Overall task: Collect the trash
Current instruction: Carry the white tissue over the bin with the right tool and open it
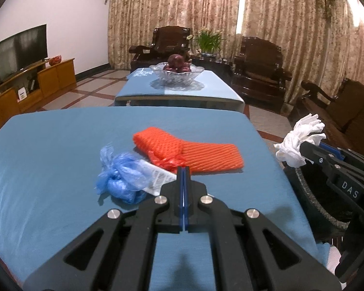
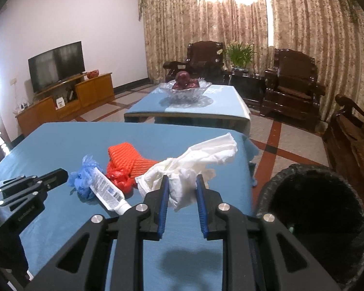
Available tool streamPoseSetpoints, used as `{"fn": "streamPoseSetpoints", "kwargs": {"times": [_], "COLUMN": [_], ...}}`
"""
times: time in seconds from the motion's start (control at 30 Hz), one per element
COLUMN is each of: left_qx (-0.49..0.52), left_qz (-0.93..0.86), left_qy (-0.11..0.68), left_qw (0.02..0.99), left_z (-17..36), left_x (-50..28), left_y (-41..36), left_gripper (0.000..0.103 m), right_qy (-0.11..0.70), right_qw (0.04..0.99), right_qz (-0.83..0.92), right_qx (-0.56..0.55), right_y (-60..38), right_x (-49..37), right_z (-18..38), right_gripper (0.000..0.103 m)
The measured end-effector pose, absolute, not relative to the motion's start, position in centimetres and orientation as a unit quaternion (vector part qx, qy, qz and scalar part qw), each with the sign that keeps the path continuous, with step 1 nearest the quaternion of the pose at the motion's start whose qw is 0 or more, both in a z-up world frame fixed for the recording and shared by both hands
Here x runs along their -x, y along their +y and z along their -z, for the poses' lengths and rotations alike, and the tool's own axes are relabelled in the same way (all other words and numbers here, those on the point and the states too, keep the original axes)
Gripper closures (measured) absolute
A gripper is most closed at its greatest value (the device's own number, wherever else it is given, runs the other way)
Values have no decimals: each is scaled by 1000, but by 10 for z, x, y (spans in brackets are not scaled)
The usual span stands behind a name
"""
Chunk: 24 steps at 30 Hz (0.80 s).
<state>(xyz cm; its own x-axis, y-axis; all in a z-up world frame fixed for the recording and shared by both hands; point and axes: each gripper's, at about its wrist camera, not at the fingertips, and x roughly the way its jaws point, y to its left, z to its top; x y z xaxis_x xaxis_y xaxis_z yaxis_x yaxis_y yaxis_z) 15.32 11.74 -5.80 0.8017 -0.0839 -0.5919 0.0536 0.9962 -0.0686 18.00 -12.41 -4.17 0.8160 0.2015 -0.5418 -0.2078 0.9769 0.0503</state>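
Right hand-held gripper (image 2: 182,181) pinching white tissue (image 2: 194,160) above table (image 2: 60,145), bin (image 2: 315,213) at 4 o'clock; left hand-held gripper (image 1: 183,169) pressed together, empty; blue bag (image 1: 119,179), tube (image 2: 106,191), orange netting (image 1: 189,150) uncollected.

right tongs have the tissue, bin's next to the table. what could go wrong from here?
1. The tissue is pinched only at its lower end by the right tongs; the loose end could snag or slip free before reaching the bin.
2. The left tongs, shut, sit right at the red bag and tube; a forward nudge might push both.
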Motion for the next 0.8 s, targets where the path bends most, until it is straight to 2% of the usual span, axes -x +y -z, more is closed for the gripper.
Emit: {"fn": "streamPoseSetpoints", "kwargs": {"times": [0.4,0.8], "left_qx": [13,-6], "left_qz": [79,159], "left_qy": [302,306], "left_qw": [950,939], "left_z": [48,55], "left_x": [-152,-162], "left_y": [68,-13], "left_gripper": [103,103], "right_qy": [269,270], "right_qw": [961,962], "right_qz": [-58,31], "right_qx": [-10,-26], "right_y": [-178,-259], "right_x": [-162,-142], "right_z": [33,39], "right_gripper": [81,81]}}
